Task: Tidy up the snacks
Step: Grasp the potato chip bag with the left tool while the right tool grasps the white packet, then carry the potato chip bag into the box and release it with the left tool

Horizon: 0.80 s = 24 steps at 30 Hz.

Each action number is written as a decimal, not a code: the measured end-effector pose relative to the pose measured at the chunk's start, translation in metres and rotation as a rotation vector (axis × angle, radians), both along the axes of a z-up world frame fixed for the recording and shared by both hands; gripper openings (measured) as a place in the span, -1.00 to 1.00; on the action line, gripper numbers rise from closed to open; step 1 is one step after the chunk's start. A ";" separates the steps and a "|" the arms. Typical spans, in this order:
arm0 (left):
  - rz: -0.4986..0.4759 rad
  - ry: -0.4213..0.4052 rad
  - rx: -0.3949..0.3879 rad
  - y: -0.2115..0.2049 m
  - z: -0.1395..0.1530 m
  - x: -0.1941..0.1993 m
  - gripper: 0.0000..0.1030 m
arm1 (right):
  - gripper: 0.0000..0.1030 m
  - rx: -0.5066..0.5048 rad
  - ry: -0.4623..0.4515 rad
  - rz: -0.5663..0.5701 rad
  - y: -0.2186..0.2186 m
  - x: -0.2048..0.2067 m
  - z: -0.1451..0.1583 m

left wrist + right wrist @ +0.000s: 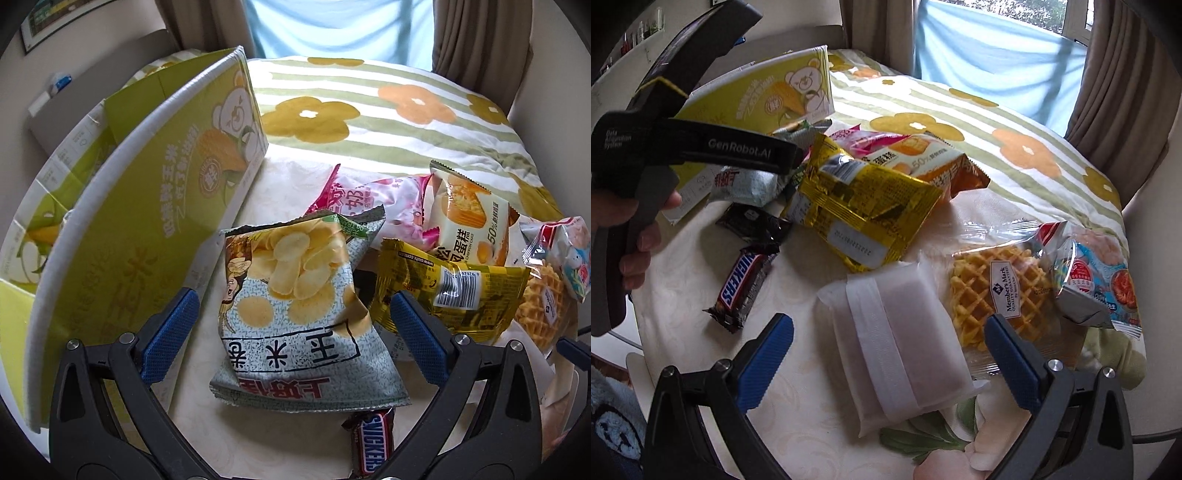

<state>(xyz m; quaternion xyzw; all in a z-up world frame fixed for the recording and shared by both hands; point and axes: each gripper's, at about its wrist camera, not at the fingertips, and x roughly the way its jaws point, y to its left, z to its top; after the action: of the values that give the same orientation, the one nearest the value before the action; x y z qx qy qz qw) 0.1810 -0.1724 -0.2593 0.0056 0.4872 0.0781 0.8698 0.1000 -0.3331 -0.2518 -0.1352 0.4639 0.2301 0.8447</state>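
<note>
My left gripper (291, 321) is open, its blue pads either side of a grey corn-chip bag (295, 306) on the table. A green-yellow carton (147, 206) stands open at the left. A gold bag (450, 288), a chiffon cake pack (469, 214), a pink pack (373, 195) and a Snickers bar (369, 443) lie around it. My right gripper (886, 343) is open over a white wrapped pack (897, 332). Beside it lie a waffle pack (997, 291), a blue-red packet (1100, 280), the Snickers bar (742, 284) and the gold bag (864, 206).
A cream tablecloth (798, 387) covers the table. A flowered striped quilt (369, 110) lies behind the snacks, with curtains (1115, 92) and a window beyond. The left gripper's black body (683, 147) and the hand holding it fill the right wrist view's left side.
</note>
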 end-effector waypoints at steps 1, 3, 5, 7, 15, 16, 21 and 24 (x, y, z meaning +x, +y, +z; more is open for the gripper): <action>-0.004 0.007 -0.009 0.000 -0.002 0.001 1.00 | 0.99 0.000 0.005 0.008 -0.001 0.001 -0.002; -0.002 0.022 -0.028 0.002 -0.007 0.002 0.99 | 0.99 -0.008 0.012 0.023 0.000 0.002 -0.006; 0.003 0.035 -0.059 0.004 -0.011 0.002 0.97 | 0.99 -0.019 0.017 0.036 0.003 0.002 -0.009; 0.009 0.047 -0.085 0.007 -0.015 0.002 0.89 | 0.99 -0.019 0.023 0.047 0.005 0.002 -0.012; 0.021 0.060 -0.130 0.020 -0.017 -0.003 0.46 | 0.88 -0.038 0.046 0.072 0.015 0.006 -0.019; 0.017 0.060 -0.133 0.021 -0.016 -0.004 0.42 | 0.85 -0.041 0.048 0.074 0.016 0.006 -0.019; -0.001 0.043 -0.136 0.018 -0.011 -0.007 0.17 | 0.64 -0.077 0.061 0.061 0.020 0.010 -0.025; -0.008 0.032 -0.137 0.016 -0.007 -0.010 0.13 | 0.48 -0.103 0.055 0.052 0.023 0.010 -0.027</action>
<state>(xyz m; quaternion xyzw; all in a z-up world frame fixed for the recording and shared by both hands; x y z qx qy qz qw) 0.1708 -0.1563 -0.2666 -0.0507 0.5053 0.0412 0.8605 0.1103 -0.3102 -0.2788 -0.1841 0.4945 0.2314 0.8173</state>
